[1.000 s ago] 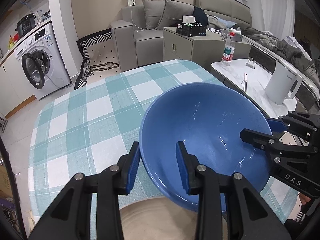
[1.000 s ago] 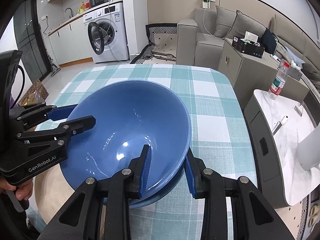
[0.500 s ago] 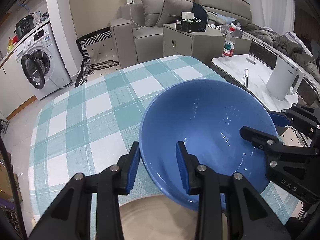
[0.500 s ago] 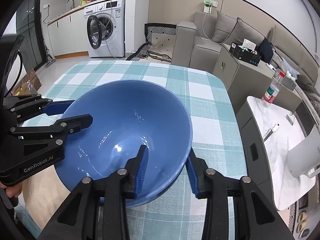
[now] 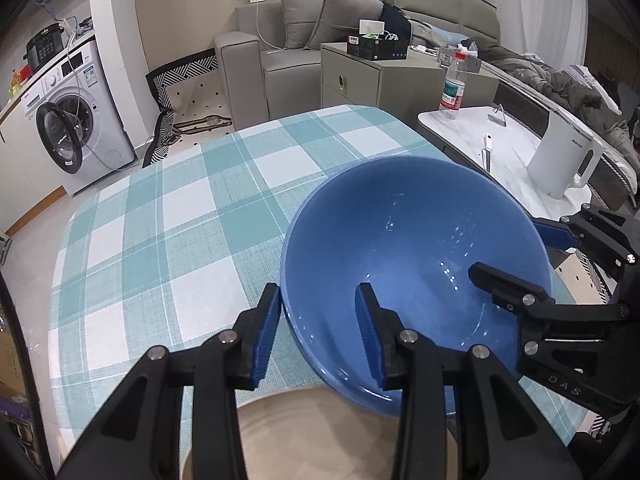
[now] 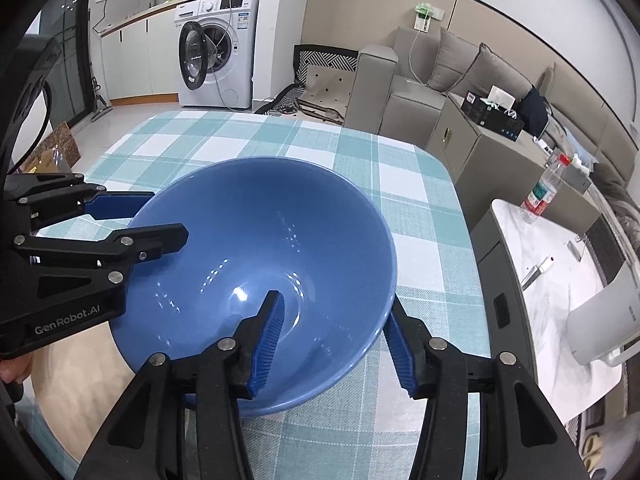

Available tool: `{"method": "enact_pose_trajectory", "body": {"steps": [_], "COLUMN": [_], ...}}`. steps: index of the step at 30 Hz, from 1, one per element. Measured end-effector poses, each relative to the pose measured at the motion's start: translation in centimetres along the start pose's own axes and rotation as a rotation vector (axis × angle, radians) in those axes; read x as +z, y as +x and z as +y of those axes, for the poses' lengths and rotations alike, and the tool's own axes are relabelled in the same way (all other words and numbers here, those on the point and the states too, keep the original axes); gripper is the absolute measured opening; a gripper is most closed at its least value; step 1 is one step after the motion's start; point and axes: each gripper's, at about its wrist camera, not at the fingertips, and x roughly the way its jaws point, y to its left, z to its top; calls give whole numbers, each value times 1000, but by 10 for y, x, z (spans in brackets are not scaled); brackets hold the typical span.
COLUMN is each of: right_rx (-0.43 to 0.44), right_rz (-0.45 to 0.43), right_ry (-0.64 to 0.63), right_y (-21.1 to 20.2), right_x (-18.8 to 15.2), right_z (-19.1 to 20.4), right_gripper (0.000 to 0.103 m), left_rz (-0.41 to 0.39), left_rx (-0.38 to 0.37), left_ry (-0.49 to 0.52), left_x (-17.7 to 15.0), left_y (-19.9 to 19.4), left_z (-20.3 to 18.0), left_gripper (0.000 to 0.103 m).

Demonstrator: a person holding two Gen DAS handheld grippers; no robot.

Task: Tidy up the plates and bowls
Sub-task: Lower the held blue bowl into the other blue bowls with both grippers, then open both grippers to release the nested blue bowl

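Note:
A large blue bowl (image 5: 416, 248) (image 6: 256, 240) sits on the checked tablecloth (image 5: 168, 240), its near edge by a beige plate (image 5: 320, 432) (image 6: 72, 380). My left gripper (image 5: 318, 288) straddles the bowl's left rim. Its jaws are opening, and the inner pad stands off the wall. My right gripper (image 6: 334, 300) straddles the opposite rim, one finger inside and one outside. Its jaws are also opening and stand wider than the rim. Each gripper shows in the other's view: the right gripper (image 5: 504, 246) and the left gripper (image 6: 168, 218).
A low white side table (image 5: 512, 148) with a kettle (image 5: 564, 164) and a water bottle (image 5: 452, 92) stands just past the table's right edge. Behind are a grey cabinet (image 5: 380, 76), a sofa (image 5: 288, 40) and a washing machine (image 5: 76, 120). The cloth beyond the bowl is bare.
Both pairs of jaws have spread apart on the bowl's rim, the right pair more than the left. The bowl stays between them in about the same place.

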Motion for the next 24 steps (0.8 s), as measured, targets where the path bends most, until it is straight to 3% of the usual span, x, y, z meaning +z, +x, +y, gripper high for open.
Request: {"method": "enact_pose_trajectory", "body": {"steps": [1, 3, 6, 8, 13, 15, 19, 24], "right_rx": [5, 7, 16, 17, 14, 13, 18, 20], "right_rz": [2, 0, -12, -18, -36, -48, -63, -67], "right_ry": [2, -1, 2, 12, 37, 51, 81, 112], "right_y": [1, 1, -1, -3, -8, -11, -15, -16], "right_x": [-1, -3, -5, -6, -5, -4, -2, -1], "right_z": [-1, -2, -3, -5, -11, -14, -20, -27], "right_gripper": [52, 66, 77, 81, 92, 98, 100, 101], "left_rz": [0, -1, 8, 15, 9, 2, -4, -19], "left_rx": [-2, -4, -2, -5, -28, -37, -58, -58], "left_ry": [-3, -12, -29, -45, -87, -97, -118, -108], "left_x": [0, 0, 0, 0, -3, -4, -5, -6], "left_y": [0, 0, 2, 2, 1, -1, -3, -7], "left_z": [1, 2, 6, 9, 18, 20, 25, 26], "left_gripper": [47, 50, 60, 61, 80, 82, 96, 103]}}
